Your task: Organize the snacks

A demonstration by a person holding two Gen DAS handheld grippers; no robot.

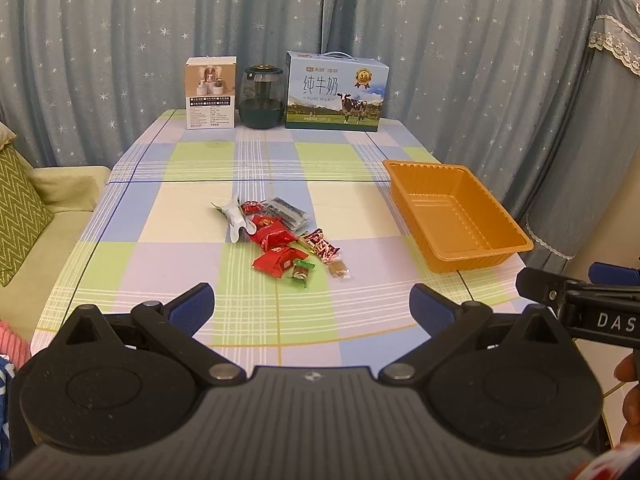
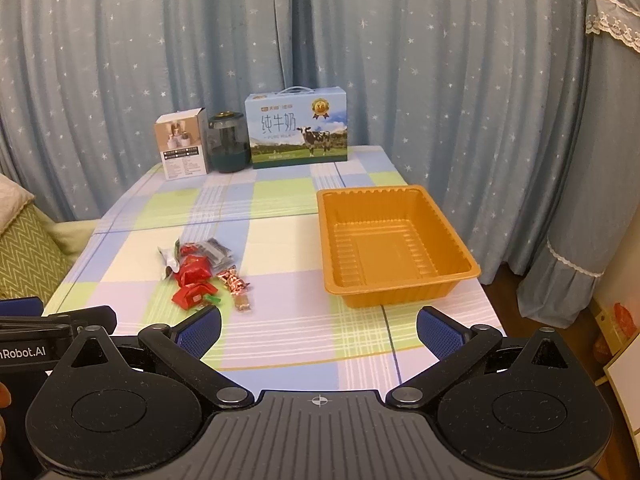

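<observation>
Both my tools hang above the near edge of the checked-cloth surface [image 1: 180,208], nothing gripped: left tool [image 1: 312,306] released, blue pads spread wide; right tool [image 2: 319,330] likewise released, and its side shows at the right border of the left view. Sorting not yet begun, by my reading: the orange ribbed plastic tray [image 2: 400,284] sits empty on the right side of the surface, and the snacks lie in one loose heap [image 1: 280,236] left of it, well apart from it. Count, as far as overlap allows: red foil packets [image 1: 280,261], three large and one small at the back; one white crinkled sachet [image 1: 233,216]; clear packs of dark contents [image 1: 286,212], two or three stacked, cannot separate them; one red-and-white twist-wrapped candy [image 1: 322,246]; one small green-wrapped candy [image 1: 301,270]; one clear-wrapped brown candy [image 1: 339,267]. One tray. At the far edge, not part of the job: one white product box [image 1: 210,92], one dark green glass jar [image 1: 261,98], one blue milk carton case with a cow on it [image 1: 336,92]. Risks as I judge them: packets touch and overlap, so closing on one may drag or pinch a neighbour; foil and cellophane are slick and may slip from the pads; the small candies lie flat, so I could catch the cloth instead. The tray looks light and thin, near the right edge of the surface; a careless drop could nudge it. Both tools working one heap could collide.
</observation>
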